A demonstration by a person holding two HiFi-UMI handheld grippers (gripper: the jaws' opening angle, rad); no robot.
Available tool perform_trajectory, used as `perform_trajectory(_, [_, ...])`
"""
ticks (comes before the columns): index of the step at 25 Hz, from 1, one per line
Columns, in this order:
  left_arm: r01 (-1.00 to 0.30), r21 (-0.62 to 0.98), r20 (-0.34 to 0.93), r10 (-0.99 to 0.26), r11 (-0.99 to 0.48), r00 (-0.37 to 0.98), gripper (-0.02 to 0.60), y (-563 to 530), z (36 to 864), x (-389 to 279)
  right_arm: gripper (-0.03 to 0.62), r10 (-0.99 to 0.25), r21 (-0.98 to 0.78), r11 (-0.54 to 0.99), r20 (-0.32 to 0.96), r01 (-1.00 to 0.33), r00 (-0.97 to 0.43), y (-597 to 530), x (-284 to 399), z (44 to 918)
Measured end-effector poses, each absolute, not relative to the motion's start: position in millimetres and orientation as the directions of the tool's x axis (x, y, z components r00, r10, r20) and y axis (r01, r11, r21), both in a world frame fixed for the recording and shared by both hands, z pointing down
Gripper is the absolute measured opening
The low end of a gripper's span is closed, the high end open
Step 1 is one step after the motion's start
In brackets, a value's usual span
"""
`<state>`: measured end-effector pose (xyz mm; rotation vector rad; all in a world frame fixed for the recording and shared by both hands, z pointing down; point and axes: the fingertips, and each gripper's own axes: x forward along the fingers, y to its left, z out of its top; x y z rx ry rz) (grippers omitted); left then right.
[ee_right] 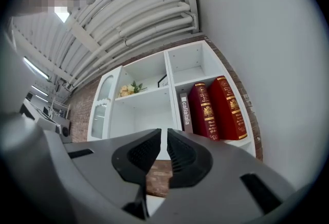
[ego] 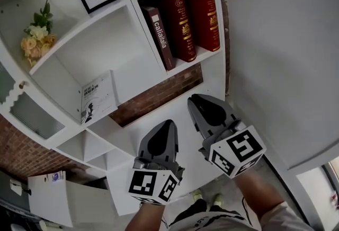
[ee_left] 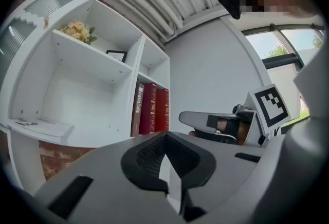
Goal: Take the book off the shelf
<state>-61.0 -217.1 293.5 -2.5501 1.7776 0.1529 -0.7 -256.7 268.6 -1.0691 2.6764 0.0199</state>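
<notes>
Left hand-held gripper (ego: 167,124), right hand-held gripper (ego: 195,99): closed.

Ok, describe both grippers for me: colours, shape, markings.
Both the left gripper and right gripper are matte grey shells tapering to a point, with black ribbed pads inside. Each carries a white cube printed with black square markers.

The shelf (ego: 132,39) looks like smooth white-painted board, matt with a faint sheen. Behind its lower opening runs a strip of rough, dull brick (ego: 159,98). The two red books (ego: 204,12) have glossy, leather-like spines with shiny gilt stamping — the brown book (ego: 159,36) beside them is matt. The left gripper (ego: 168,124) and right gripper (ego: 195,99) have shells of matt grey plastic, and their fingers (ee_right: 138,155) carry black, finely ribbed pads.
</notes>
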Motion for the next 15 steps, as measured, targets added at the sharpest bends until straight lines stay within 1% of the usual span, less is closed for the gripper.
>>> perform_trajectory(5, [-0.934, 0.024, -0.139, -0.926, -0.356, 0.35, 0.011, -255, 276, -77, 0.032, -0.695, -0.082, 0.71, -0.236, -0.699, -0.679, -302, -15, 254])
perform_trajectory(9, [-0.93, 0.02, -0.165, -0.919, -0.366, 0.358, 0.011, -285, 266, -92, 0.087, -0.703, -0.066, 0.703, -0.218, -0.708, -0.678, -340, -29, 242])
perform_trajectory(15, [-0.926, 0.024, -0.175, -0.914, -0.377, 0.367, 0.011, -319, 262, -108, 0.11, -0.716, -0.061, 0.689, -0.211, -0.722, -0.666, -391, -50, 235])
